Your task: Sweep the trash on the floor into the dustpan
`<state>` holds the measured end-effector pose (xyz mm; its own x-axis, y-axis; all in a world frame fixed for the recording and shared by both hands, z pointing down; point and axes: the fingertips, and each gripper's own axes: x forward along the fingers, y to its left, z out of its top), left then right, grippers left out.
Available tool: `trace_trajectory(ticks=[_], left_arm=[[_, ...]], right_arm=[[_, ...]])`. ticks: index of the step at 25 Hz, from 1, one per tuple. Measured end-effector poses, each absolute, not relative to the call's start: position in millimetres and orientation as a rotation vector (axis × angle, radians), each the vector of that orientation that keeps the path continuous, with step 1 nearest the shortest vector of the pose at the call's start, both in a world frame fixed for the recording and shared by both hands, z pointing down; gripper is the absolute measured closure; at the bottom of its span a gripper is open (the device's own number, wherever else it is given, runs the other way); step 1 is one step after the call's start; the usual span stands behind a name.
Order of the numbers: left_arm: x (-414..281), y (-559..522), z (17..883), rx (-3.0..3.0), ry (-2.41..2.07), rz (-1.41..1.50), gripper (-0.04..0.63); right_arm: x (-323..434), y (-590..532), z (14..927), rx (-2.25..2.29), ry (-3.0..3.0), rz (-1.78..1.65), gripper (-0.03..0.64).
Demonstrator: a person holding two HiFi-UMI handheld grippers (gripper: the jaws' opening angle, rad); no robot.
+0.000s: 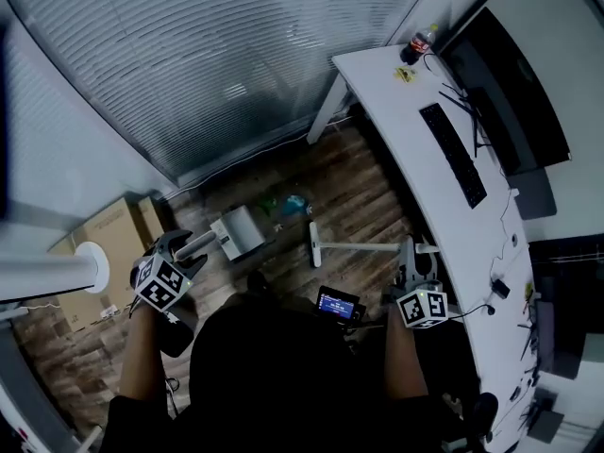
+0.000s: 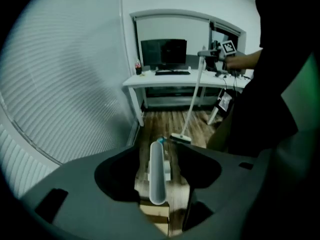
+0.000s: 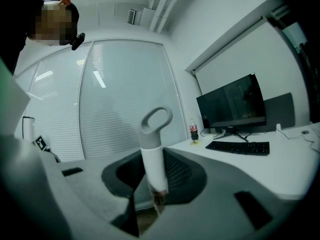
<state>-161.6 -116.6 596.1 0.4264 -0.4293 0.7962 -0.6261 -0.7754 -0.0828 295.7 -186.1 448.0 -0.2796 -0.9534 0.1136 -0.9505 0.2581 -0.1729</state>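
Wooden flooring (image 1: pixel 354 182) is carrying the dustpan (image 1: pixel 241 231), with trash (image 1: pixel 289 204) lying just beside it. Left tool (image 1: pixel 179 248), jaws standing wide, is straddling the dustpan handle (image 2: pixel 157 176), whose long axis is running straight ahead. Right tool (image 3: pixel 152 179) is clamping the broom handle (image 3: pixel 151 156).

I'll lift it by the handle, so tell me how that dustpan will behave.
The dustpan looks like plastic, so probably light and stiff. Its pan sits at the end of a long tubular handle, so it may droop pan-first. That smooth round tube could twist in a loose grip.
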Motion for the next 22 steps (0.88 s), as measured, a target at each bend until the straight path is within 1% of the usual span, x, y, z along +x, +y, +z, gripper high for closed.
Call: trace_trajectory(ticks=[3,10,12,14,15,16,22], left_arm=[[-170.7,-116.8,624.5,2.388,-0.809,1.385,0.360],[-179.0,-116.1,667.5,2.199,-0.683,1.506,0.368],[-179.5,-115.7,674.3,2.156,-0.661,1.533,0.394],[-180.3,-114.6,678.3,2.119,-0.645,1.555,0.430],[-181.0,-113.8,679.6,2.101,-0.642,1.559,0.463],[-181.7,-112.5,680.6,2.084,-0.644,1.557,0.474],[-183.6,-113.1,684.0,2.004,-0.703,1.554,0.482]], right_arm=[[295.5,-209.0,442.0,-1.874,2.489,-0.288,0.526],[299.4,-261.0,435.1,-1.839,2.547,-0.263,0.526],[301.2,-275.4,438.5,-1.822,2.566,-0.271,0.526],[303.4,-290.4,443.8,-1.809,2.584,-0.286,0.526],[303.9,-298.5,446.7,-1.803,2.597,-0.291,0.526],[304.3,-306.7,449.8,-1.796,2.611,-0.293,0.526],[311.3,-355.7,465.6,-1.751,2.677,-0.266,0.528]])
